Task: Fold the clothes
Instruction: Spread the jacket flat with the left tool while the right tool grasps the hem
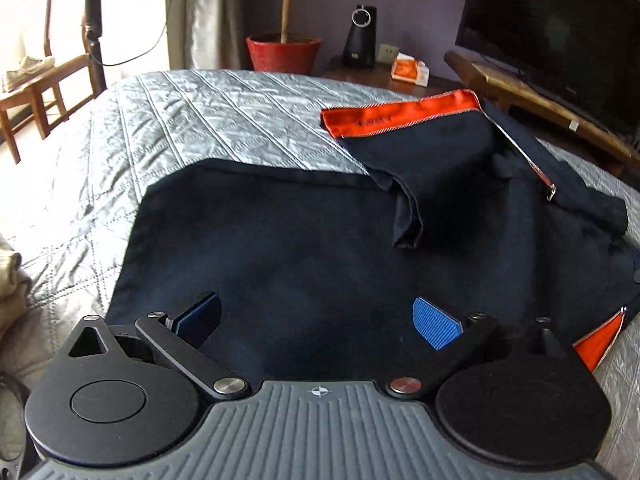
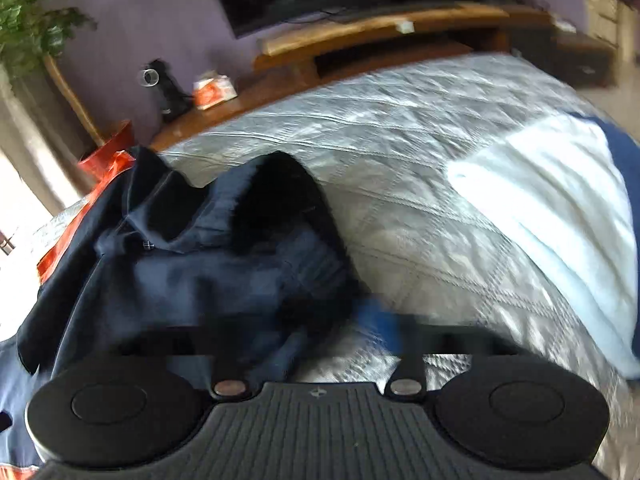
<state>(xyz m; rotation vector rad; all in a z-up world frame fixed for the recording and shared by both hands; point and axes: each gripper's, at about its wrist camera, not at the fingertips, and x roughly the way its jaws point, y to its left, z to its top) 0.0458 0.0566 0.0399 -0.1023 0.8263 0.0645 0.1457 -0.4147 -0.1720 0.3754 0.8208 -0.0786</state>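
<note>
Left wrist view: navy jacket (image 1: pixel 300 240) with orange lining (image 1: pixel 400 118) and a metal zipper (image 1: pixel 524 152) lies spread on the grey quilted bedspread (image 1: pixel 180 120). One sleeve (image 1: pixel 404 208) is folded over the body of the garment. Left gripper (image 1: pixel 318 320) hovers over the near part of the jacket, jaws wide apart, blue pads (image 1: pixel 436 322) clear of each other, nothing between them.

Right wrist view: heavy motion blur. Right gripper (image 2: pixel 340 332) sits at the bunched edge of the jacket (image 2: pixel 200 260), where navy cloth meets the bedspread (image 2: pixel 400 160). Fingers smeared; one blue pad (image 2: pixel 380 320) shows faintly. Cannot tell whether the jaws are clamped or whether cloth is caught in them. A pale blue blanket (image 2: pixel 540 220) lies on the bed to the right, apart from the jacket.

Background: television (image 1: pixel 560 20), red plant pot (image 1: pixel 284 54), wooden chair (image 1: pixel 36 84)
</note>
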